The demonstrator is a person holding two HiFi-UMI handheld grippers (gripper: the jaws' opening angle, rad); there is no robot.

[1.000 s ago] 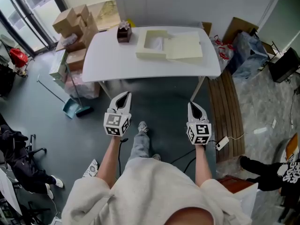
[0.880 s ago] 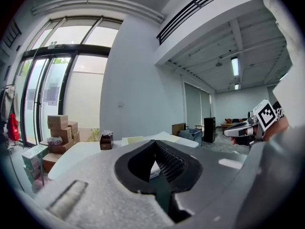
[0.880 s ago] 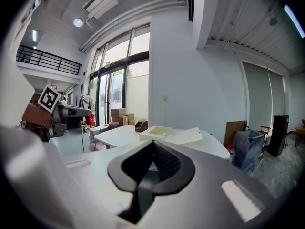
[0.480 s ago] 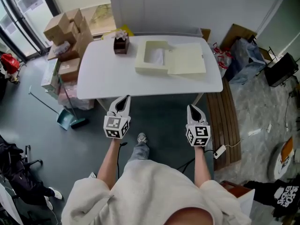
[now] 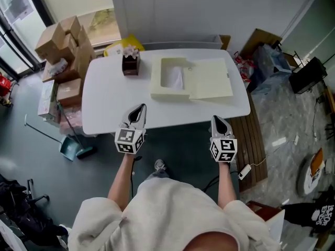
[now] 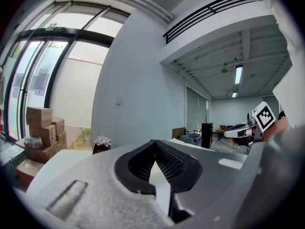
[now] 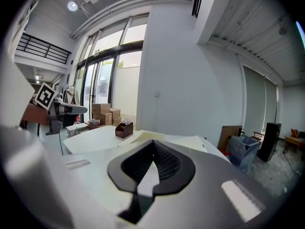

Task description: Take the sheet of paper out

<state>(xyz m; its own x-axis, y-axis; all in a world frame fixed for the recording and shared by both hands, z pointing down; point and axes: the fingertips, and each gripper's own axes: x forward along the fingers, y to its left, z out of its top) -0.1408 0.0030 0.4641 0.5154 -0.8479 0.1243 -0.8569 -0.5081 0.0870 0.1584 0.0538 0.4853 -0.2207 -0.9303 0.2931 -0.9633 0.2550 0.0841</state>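
Head view: a cream box file (image 5: pixel 191 79) lies open at the far right of the white table (image 5: pixel 112 101), with the sheet of paper (image 5: pixel 177 78) in its left half. A brown tissue holder (image 5: pixel 130 64) stands to its left. The left gripper (image 5: pixel 140 107) and right gripper (image 5: pixel 216 119) hang at the near edge, well apart from the file.

Left gripper view: jaws pressed together, nothing between them; cardboard boxes (image 6: pixel 40 128) far left.

Right gripper view: jaws pressed together, empty; file ahead.
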